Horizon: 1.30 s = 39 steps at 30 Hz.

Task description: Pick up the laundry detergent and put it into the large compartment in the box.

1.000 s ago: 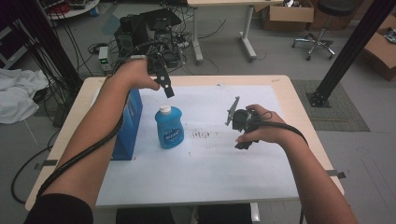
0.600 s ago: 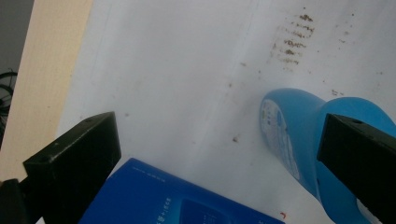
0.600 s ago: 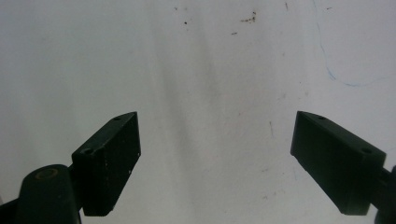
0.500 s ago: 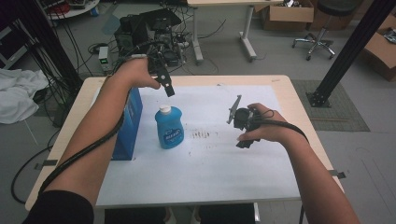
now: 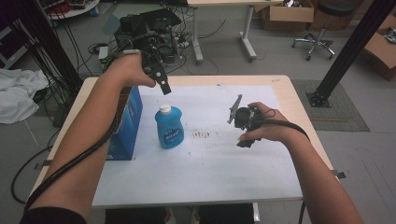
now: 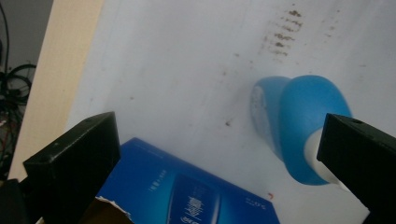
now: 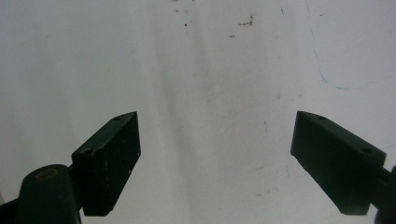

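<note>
A blue bottle (image 5: 168, 127) with a white cap stands upright on the white sheet (image 5: 210, 163), left of centre. Beside it on the left stands a blue box (image 5: 129, 126) with its top torn open. My left gripper (image 5: 163, 86) hangs in the air above and behind the bottle, open and holding nothing. From the left gripper view the bottle (image 6: 303, 126) and the box (image 6: 187, 191) lie below, between the wide jaws. My right gripper (image 5: 236, 112) rests low over the sheet at the right, open and holding nothing, over bare sheet (image 7: 215, 93).
The sheet covers most of a light wooden table (image 5: 299, 93). Small brown stains (image 5: 201, 135) mark the sheet between bottle and right hand. Beyond the table are cables and equipment (image 5: 154, 32) on the floor, a black post (image 5: 345, 51) at right and white cloth (image 5: 18, 93) at left.
My left gripper has drifted slightly back and left above the bottle. The right gripper, the bottle and the box have stayed where they were.
</note>
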Available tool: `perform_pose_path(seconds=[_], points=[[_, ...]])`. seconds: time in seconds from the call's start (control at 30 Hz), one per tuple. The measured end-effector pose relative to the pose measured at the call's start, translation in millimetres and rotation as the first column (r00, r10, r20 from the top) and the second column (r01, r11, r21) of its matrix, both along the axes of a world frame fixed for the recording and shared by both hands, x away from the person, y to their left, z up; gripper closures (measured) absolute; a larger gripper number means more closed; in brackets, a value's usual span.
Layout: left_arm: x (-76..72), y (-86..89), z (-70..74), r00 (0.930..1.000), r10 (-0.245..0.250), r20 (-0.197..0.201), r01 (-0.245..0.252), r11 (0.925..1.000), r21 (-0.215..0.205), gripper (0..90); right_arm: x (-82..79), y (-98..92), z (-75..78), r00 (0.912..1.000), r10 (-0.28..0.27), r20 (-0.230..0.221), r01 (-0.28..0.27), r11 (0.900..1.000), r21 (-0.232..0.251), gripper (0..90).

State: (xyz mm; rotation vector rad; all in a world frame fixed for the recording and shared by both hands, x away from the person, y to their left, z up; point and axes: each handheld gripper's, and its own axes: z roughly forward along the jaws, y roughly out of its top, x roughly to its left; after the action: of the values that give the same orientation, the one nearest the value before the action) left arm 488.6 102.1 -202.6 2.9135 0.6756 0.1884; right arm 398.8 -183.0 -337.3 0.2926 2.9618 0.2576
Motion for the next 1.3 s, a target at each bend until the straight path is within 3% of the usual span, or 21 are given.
perform_pose_path(seconds=[0.23, 0.57, 0.93, 1.3], points=[[-24.9, -1.7, 14.7, 0.9998, -0.020, -0.001, 0.020, 0.9997, -0.010, 0.1, -2.9, 0.5, 2.6, 0.9999, 0.013, 0.004, -0.013, 1.000, 0.013, 16.1], [-53.7, -2.0, 16.4, 0.9997, -0.026, -0.003, 0.026, 0.9993, -0.027, 0.1, -6.0, 2.0, 3.1, 0.9996, 0.027, 0.012, -0.027, 1.000, 0.006, 16.1], [-68.4, -1.5, -3.7, 0.9994, -0.011, -0.032, 0.010, 0.9995, -0.029, 0.1, -12.7, 2.8, 2.0, 0.9985, 0.049, 0.022, -0.049, 0.999, 0.011, 16.1], [-65.7, -9.3, -28.5, 0.9971, -0.002, -0.077, 0.001, 0.9998, -0.022, 0.1, -16.5, 0.4, -4.2, 0.9986, 0.049, 0.020, -0.049, 0.999, 0.010, 16.1]])
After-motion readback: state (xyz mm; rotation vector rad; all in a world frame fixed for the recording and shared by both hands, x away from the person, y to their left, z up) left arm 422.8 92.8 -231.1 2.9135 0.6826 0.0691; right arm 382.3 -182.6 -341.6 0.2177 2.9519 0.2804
